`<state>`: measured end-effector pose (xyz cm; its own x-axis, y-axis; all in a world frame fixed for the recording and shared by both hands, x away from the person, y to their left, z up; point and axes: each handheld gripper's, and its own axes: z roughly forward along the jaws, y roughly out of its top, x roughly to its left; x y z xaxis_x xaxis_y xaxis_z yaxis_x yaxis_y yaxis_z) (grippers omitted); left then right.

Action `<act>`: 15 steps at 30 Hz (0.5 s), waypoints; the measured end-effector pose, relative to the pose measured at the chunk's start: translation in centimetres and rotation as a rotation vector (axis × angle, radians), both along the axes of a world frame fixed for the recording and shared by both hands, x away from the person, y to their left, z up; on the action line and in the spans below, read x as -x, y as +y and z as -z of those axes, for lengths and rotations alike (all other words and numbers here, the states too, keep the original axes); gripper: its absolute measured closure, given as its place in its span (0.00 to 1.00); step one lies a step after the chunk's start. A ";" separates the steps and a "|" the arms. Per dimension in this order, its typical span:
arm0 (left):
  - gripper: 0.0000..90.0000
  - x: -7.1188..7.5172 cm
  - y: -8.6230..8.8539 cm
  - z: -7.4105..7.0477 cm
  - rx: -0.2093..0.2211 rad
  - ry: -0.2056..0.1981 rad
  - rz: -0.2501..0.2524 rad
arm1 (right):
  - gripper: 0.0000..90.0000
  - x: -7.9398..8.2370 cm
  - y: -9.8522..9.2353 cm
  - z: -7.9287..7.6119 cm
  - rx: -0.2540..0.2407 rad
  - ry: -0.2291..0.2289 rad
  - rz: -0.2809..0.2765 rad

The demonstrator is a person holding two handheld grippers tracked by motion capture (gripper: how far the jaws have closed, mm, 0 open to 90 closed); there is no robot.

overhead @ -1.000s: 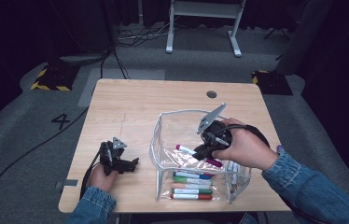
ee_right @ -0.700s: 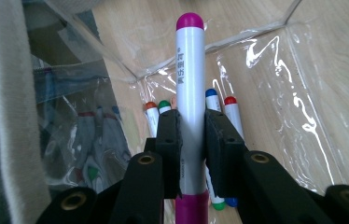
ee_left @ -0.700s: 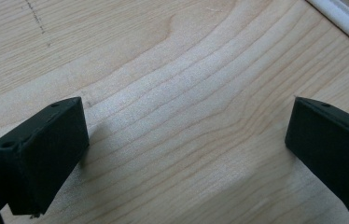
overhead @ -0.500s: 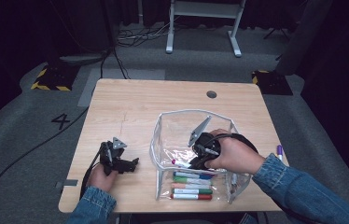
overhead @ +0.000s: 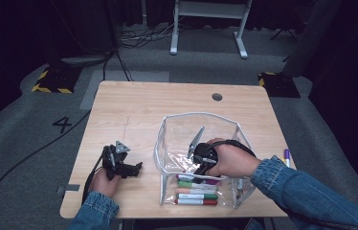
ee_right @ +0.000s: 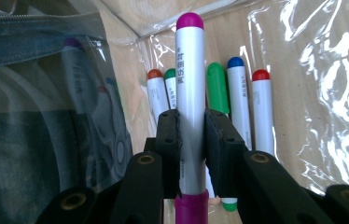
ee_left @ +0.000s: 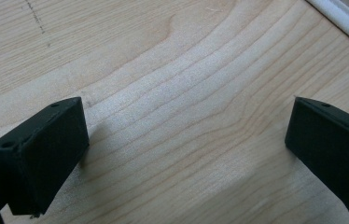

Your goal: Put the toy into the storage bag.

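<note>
A wooden table (overhead: pixel 134 115) sits in the middle of the high view. It has a small round hole (overhead: pixel 217 97) near its top edge. A purple pen (overhead: pixel 286 156) lies at the right edge of the table. The grey floor has a white number 4 (overhead: pixel 61 124) at the left. A yellow and black striped block (overhead: pixel 52 79) sits at the upper left. White frame legs (overhead: pixel 206 28) stand at the top.

Dim surroundings, brightly lit table (overhead: pixel 134 110); glare on clear plastic; sharp close-ups.
</note>
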<state>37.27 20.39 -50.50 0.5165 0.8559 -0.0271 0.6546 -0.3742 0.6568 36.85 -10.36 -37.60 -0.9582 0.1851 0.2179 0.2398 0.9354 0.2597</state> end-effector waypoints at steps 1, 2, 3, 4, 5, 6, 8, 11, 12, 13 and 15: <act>0.00 0.0 0.0 0.0 0.000 0.000 0.000 | 0.85 -0.1 0.0 0.2 0.002 0.005 -0.002; 0.00 0.0 0.0 0.0 0.000 -0.001 0.000 | 0.85 -0.2 0.0 0.3 0.011 0.013 -0.006; 0.00 0.0 0.0 0.0 0.000 -0.001 0.001 | 0.85 -0.2 0.1 0.6 0.020 0.016 -0.004; 0.00 0.0 0.0 0.0 0.000 0.002 0.000 | 0.85 -0.3 0.1 0.8 0.030 0.025 -0.007; 0.00 0.0 0.0 0.0 0.000 0.002 0.001 | 0.85 -0.4 0.1 1.0 0.039 0.027 -0.011; 0.00 0.0 0.0 0.0 0.000 0.002 0.001 | 0.85 -0.4 0.2 1.3 0.051 0.027 -0.018; 0.00 0.0 0.0 0.0 0.000 0.002 0.001 | 0.85 -0.4 0.3 1.7 0.059 0.031 -0.042; 0.00 0.0 0.0 0.0 0.000 0.002 0.000 | 0.85 -0.4 0.3 2.1 0.071 0.043 -0.056; 0.00 0.0 0.0 0.0 0.000 0.001 0.001 | 0.85 -0.5 0.3 2.4 0.077 0.038 -0.065; 0.00 0.0 0.0 0.0 0.000 0.001 0.001 | 0.85 -0.4 0.3 2.5 0.094 0.051 -0.054; 0.00 0.0 0.0 0.0 0.000 0.002 0.001 | 0.85 -0.5 0.3 2.8 0.113 0.059 -0.057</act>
<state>37.25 20.37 -50.50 0.5170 0.8555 -0.0278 0.6554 -0.3748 0.6557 37.38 -10.06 -40.45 -0.9541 0.1574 0.2548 0.1972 0.9705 0.1390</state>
